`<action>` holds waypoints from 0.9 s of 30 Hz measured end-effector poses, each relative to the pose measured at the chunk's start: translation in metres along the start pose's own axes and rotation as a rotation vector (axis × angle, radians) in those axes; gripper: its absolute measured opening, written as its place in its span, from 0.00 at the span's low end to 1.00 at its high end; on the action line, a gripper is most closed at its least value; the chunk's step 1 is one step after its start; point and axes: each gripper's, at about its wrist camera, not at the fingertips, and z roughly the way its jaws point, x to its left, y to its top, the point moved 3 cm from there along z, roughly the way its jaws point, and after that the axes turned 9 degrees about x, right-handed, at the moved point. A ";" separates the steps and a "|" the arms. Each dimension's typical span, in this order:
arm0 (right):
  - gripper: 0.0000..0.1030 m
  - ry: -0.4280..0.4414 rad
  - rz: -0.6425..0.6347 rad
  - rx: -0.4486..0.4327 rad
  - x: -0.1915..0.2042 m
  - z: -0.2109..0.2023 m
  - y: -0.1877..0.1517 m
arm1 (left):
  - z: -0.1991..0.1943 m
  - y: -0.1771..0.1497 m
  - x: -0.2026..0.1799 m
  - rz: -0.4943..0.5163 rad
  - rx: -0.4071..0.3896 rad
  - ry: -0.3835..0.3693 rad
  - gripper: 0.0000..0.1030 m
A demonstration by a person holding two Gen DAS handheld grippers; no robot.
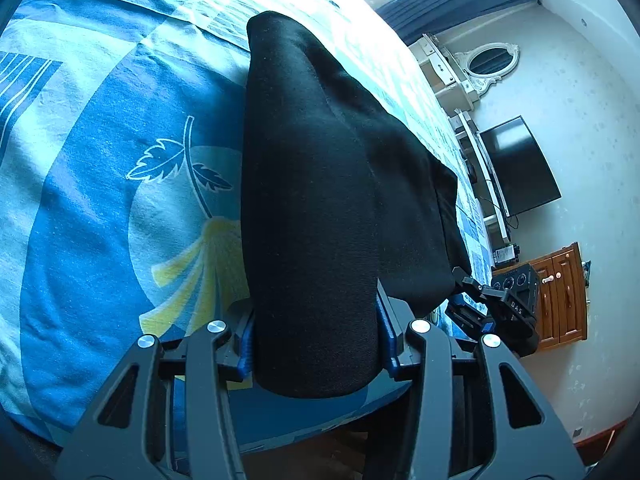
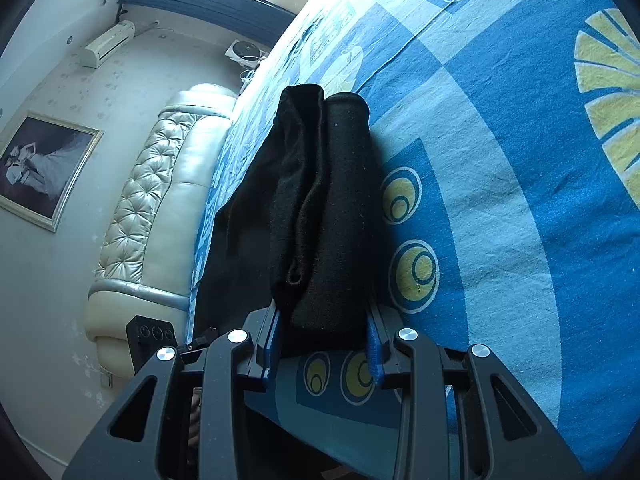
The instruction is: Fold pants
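The black pants [image 1: 320, 184] lie folded in a thick stack on the blue patterned bedsheet [image 1: 100, 200]. My left gripper [image 1: 316, 344] is shut on the near end of the pants, with the cloth bulging between its blue pads. The right gripper shows in the left wrist view at the pants' far right corner [image 1: 476, 300]. In the right wrist view my right gripper [image 2: 324, 344] is shut on the other end of the pants [image 2: 320, 208], where the folded layers and hem edges show. The bedsheet [image 2: 500, 200] lies under them.
A cream tufted headboard [image 2: 152, 208] and a framed picture [image 2: 44, 168] are on the wall side. A TV [image 1: 520, 164], white dresser with mirror [image 1: 488, 64] and wooden cabinet [image 1: 560, 292] stand past the bed's edge.
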 end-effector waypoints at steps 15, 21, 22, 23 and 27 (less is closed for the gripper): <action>0.34 0.010 0.012 0.004 -0.002 0.003 0.001 | 0.000 -0.008 0.004 -0.005 -0.004 -0.007 0.46; 0.35 0.016 0.021 0.003 -0.004 0.003 -0.001 | 0.000 -0.008 0.002 0.000 -0.008 0.000 0.46; 0.35 0.020 0.024 0.004 -0.005 0.003 -0.001 | 0.001 -0.009 0.001 -0.002 -0.008 -0.001 0.46; 0.35 0.023 0.026 0.005 -0.006 0.004 -0.001 | 0.001 -0.009 0.001 -0.003 -0.007 -0.003 0.46; 0.35 0.024 0.027 0.008 -0.007 0.004 -0.001 | 0.002 -0.009 0.001 -0.005 -0.008 -0.005 0.47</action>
